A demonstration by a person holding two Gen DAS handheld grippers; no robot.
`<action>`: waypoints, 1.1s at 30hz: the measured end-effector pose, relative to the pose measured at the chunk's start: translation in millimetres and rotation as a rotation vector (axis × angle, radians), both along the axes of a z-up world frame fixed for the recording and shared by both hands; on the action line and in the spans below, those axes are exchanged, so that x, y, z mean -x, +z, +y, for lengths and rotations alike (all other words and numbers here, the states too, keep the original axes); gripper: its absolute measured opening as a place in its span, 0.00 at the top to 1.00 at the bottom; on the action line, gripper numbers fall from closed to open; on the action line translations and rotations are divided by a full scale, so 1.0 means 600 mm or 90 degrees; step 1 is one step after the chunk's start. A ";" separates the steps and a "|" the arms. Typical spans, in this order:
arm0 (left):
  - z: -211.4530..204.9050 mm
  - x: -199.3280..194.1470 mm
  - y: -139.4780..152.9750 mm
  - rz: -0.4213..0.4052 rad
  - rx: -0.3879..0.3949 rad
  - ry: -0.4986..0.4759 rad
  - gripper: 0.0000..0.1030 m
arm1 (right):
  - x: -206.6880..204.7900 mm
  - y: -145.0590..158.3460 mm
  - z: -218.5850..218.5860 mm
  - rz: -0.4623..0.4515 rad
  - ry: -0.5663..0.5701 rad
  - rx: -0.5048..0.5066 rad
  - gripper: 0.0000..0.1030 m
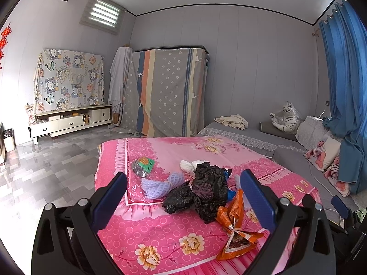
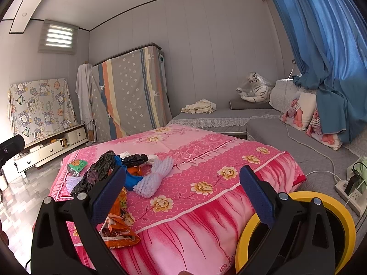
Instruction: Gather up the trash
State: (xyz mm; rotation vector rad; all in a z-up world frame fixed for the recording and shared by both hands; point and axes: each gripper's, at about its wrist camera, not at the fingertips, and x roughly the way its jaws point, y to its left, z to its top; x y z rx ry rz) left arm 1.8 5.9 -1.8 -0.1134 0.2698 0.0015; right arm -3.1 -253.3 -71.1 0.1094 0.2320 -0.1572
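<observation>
Trash lies on the pink flowered bedspread (image 1: 165,151): a crumpled black plastic bag (image 1: 204,192), an orange snack wrapper (image 1: 238,231), a pale purple foam net (image 1: 160,183), a green packet (image 1: 143,165) and a white wad (image 1: 190,165). My left gripper (image 1: 183,188) is open and empty, just short of the black bag. My right gripper (image 2: 182,185) is open and empty above the bed's front edge; the foam net (image 2: 153,178), black bag (image 2: 96,174) and orange wrapper (image 2: 117,226) lie to its left. A yellow-rimmed bin (image 2: 325,208) sits at the lower right.
A grey mat (image 2: 275,126) with a toy tiger (image 2: 254,89), pillows and a power strip (image 2: 348,192) lies right of the bed. Blue curtain (image 2: 321,45) hangs at right. A covered wardrobe (image 1: 165,94), TV cabinet (image 1: 68,121) and small white bin (image 1: 9,139) stand by the far wall.
</observation>
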 end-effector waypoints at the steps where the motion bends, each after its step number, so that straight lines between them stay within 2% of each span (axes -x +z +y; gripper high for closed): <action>1: 0.000 0.000 0.000 0.000 0.001 0.000 0.08 | 0.000 -0.001 0.001 0.000 0.000 0.000 0.08; 33: -0.006 -0.006 -0.007 0.008 0.001 -0.007 0.08 | -0.002 -0.006 0.000 0.003 0.001 -0.001 0.08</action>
